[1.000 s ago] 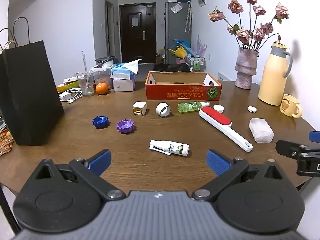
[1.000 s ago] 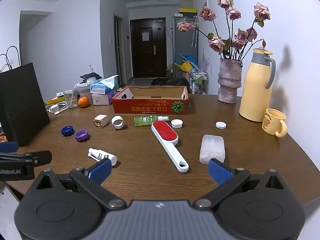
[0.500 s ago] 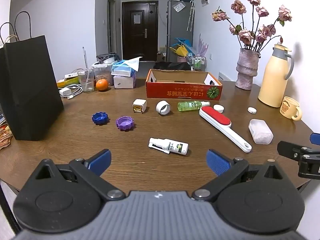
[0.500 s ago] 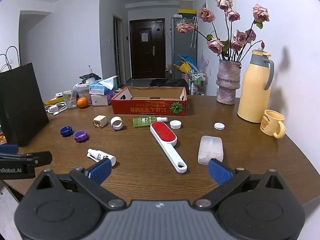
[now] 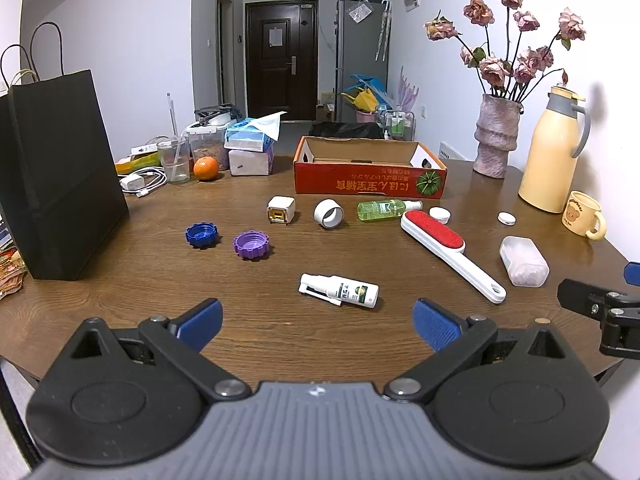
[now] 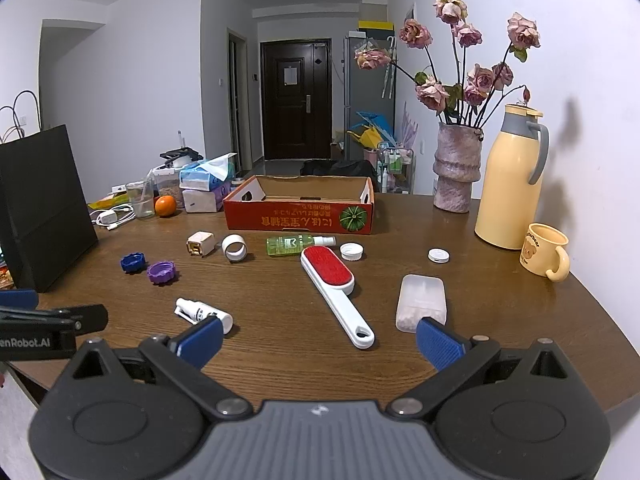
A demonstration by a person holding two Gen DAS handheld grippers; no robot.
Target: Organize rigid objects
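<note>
Both tongs gape empty, white spray bottle just ahead.

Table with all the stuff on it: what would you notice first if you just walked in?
Probably the lint brush with its bright red pad, lying in the middle of the brown table. Behind it sits an open orange cardboard box, and at the far right stand dried pink roses in a vase beside a tall yellow thermos jug.
</note>
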